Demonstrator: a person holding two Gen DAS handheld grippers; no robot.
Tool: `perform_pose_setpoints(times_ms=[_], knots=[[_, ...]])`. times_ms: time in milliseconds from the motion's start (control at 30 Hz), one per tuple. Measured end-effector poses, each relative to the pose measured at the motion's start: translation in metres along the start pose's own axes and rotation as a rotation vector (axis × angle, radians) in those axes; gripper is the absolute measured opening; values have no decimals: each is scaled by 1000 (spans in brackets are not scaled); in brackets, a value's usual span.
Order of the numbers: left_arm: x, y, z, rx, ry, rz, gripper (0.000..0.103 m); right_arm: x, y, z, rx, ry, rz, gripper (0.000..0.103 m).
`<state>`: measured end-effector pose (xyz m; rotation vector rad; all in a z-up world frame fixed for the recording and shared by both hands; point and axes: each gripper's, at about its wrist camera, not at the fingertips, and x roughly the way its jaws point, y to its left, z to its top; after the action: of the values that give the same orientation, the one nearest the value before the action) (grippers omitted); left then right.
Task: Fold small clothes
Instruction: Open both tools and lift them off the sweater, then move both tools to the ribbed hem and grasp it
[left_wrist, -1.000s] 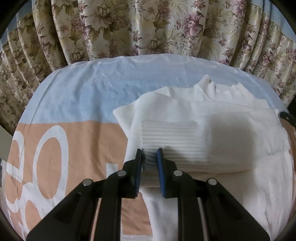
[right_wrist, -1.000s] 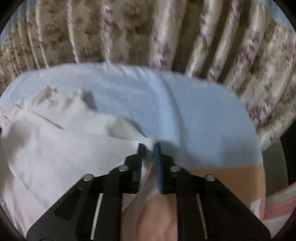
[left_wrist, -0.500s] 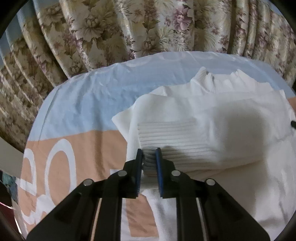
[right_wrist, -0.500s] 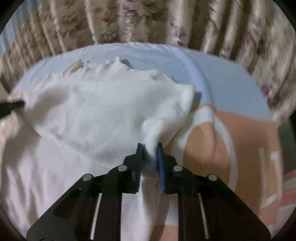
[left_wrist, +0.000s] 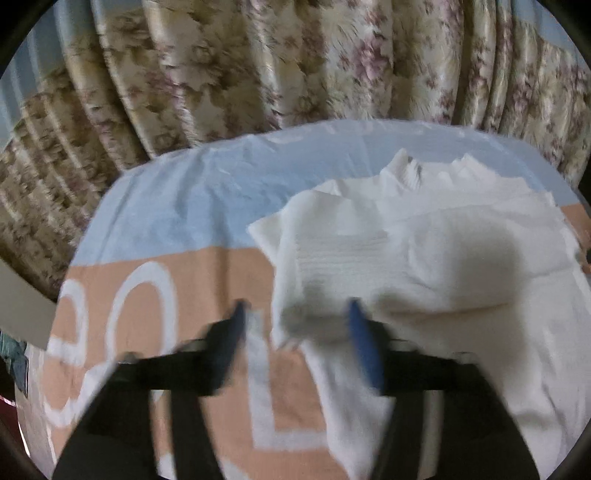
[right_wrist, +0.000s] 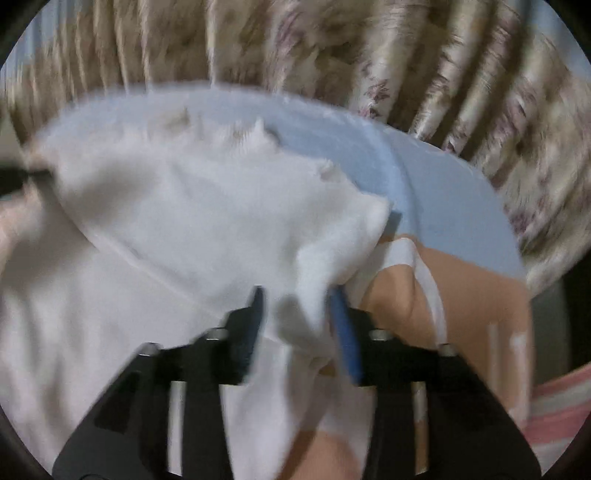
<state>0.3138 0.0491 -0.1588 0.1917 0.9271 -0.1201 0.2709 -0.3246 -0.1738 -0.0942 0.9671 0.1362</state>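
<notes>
A white knitted sweater (left_wrist: 424, 266) lies on the bed, its sleeves folded across the body and its collar toward the curtain. My left gripper (left_wrist: 295, 314) hovers over the ribbed cuff (left_wrist: 343, 258) at the sweater's left side. Its jaws are opening wide, and the cuff's edge lies loose between the blue pads without being pressed. In the right wrist view the same sweater (right_wrist: 184, 221) fills the left half. My right gripper (right_wrist: 297, 299) is also opening; a fold of the right sleeve (right_wrist: 314, 273) still rests against the right pad but is not clamped.
The bed cover (left_wrist: 166, 229) is light blue at the far side and peach with large white letters nearer me. A floral curtain (left_wrist: 295, 66) hangs close behind the bed. A pink striped cloth (right_wrist: 554, 406) shows at the right edge of the right wrist view.
Both grippers held sweater fabric pinched shut in the earlier frames; now both have spread apart and let it go. The right gripper carried its sleeve leftward across the body before releasing.
</notes>
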Motion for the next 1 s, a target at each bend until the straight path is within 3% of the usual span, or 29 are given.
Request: perform_pose_setpoints(times_ms=[33,100,167,200,467,600,767,900,1000], knots=[[-9,1,-5,-13,-6,-4,79,-12,-5,-3,52,-28,34,57],[-22,4,-21,-48,12,-28,86,-29,-6,-10,98,-55,69,78],[-27,5,-38,-95,71,-56,88,-43,0,-22,108,-61,66,93],[-29,4,-44,-109,88,-70,88,-47,5,-28,106,-55,62,96],[-52,-11,-101,-171,173,-131,88,-58,22,-72,177,13,91,99],[-66,-16,-129,-177,208,-141,88,-66,23,-96,235,59,110,90],[-84,-28,-144,-168,207,-109,88,-76,21,-130,294,92,129,90],[-100,-35,-148,-143,174,-65,90,-87,27,-138,293,78,129,100],[-112,-43,-152,-120,153,-41,93,-97,35,-139,260,70,84,100]])
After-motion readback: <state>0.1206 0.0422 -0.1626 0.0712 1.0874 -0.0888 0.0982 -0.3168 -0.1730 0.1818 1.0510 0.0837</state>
